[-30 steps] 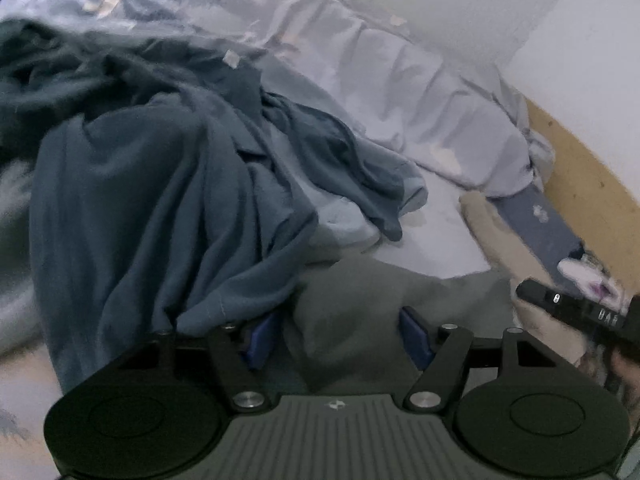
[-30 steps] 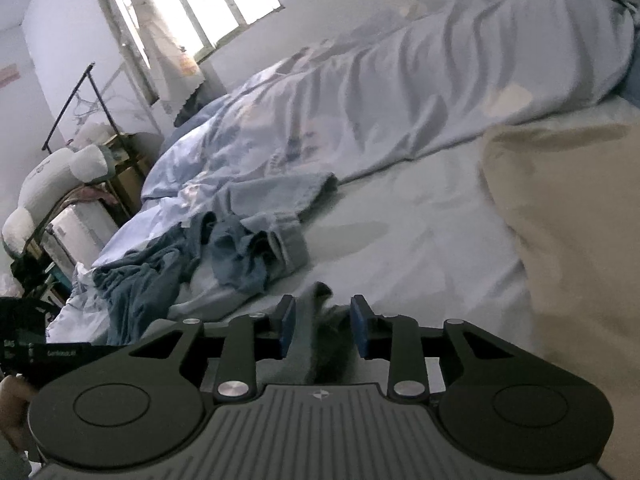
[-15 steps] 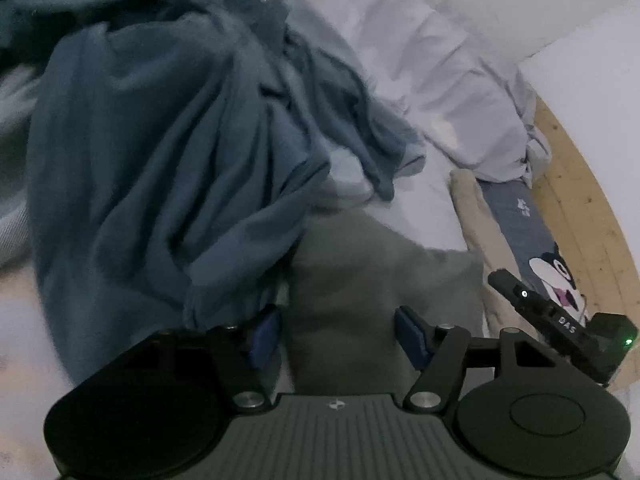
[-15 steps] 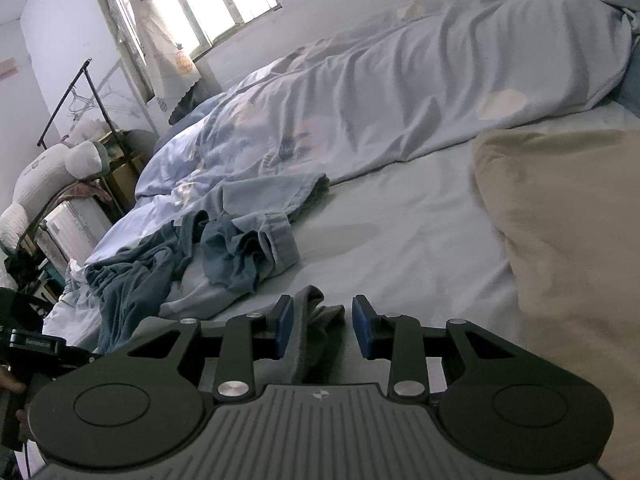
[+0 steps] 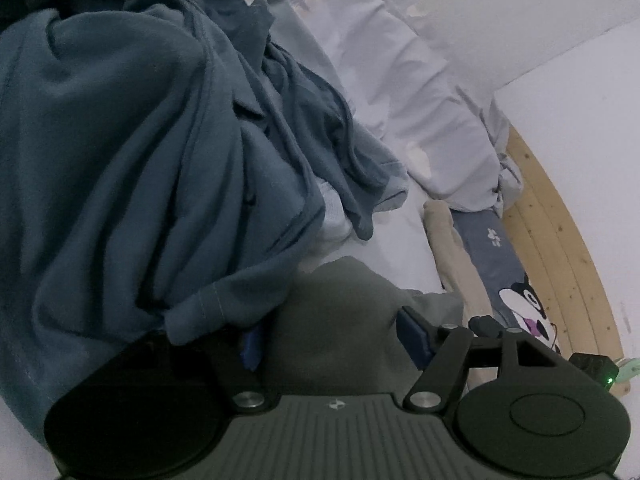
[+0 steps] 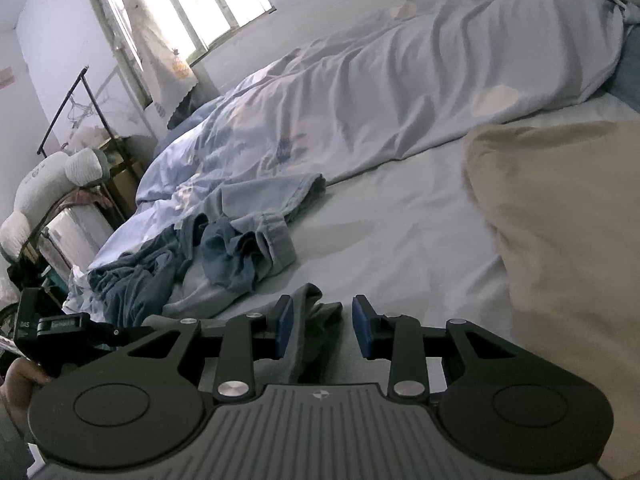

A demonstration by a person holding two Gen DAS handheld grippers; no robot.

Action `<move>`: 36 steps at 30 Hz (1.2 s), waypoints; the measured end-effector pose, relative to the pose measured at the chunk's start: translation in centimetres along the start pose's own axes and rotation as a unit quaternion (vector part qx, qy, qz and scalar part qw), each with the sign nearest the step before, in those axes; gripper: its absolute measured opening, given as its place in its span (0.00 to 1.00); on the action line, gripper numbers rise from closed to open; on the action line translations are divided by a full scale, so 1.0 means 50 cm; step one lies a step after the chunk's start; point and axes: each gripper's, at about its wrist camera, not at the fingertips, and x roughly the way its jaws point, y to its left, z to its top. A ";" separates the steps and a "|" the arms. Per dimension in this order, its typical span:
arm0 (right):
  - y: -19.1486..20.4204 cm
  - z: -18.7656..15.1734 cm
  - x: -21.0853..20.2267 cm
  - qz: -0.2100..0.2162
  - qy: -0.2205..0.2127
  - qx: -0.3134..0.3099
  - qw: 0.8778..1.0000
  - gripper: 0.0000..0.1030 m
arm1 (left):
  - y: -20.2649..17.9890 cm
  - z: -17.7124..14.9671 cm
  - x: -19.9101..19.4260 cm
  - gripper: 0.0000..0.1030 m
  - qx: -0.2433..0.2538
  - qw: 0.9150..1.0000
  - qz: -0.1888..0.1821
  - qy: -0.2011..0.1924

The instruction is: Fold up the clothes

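A grey garment (image 5: 336, 312) lies on the pale bed sheet (image 5: 400, 240). My left gripper (image 5: 332, 336) is open, its blue pads either side of the grey cloth. A blue-grey garment (image 5: 140, 152) is heaped to the left, its hem draped over my left finger. In the right wrist view my right gripper (image 6: 324, 330) is partly open, with a fold of the grey garment (image 6: 312, 320) rising between its pads. The left gripper (image 6: 56, 328) shows at the lower left there.
A beige folded cloth (image 6: 560, 232) lies at the right, also in the left wrist view (image 5: 452, 256). A rumpled pale duvet (image 6: 380, 92) runs along the back. A wooden bed frame (image 5: 560, 240) and a panda-print cloth (image 5: 520, 300) are at the right. A clothes rack (image 6: 72, 100) stands by the window.
My right gripper's pads have spread a little around the grey fold. My left gripper has moved in closer over the grey garment, and the blue-grey hem now lies over its left finger.
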 end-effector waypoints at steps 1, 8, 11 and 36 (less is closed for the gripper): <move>0.000 0.000 0.000 0.000 0.000 -0.001 1.000 0.33 | -0.025 -0.007 0.001 0.64 0.032 0.999 0.020 0.002; -0.005 0.004 0.002 -0.002 0.000 0.000 1.000 0.33 | -0.156 -0.072 -0.011 0.64 0.193 0.977 0.085 -0.013; -0.004 0.005 0.002 -0.001 -0.003 -0.001 1.000 0.33 | -0.163 -0.078 -0.020 0.63 0.196 0.977 0.077 -0.027; -0.017 0.002 0.031 0.075 0.051 0.044 0.995 0.61 | -0.060 -0.048 -0.039 0.25 0.061 0.995 0.039 -0.075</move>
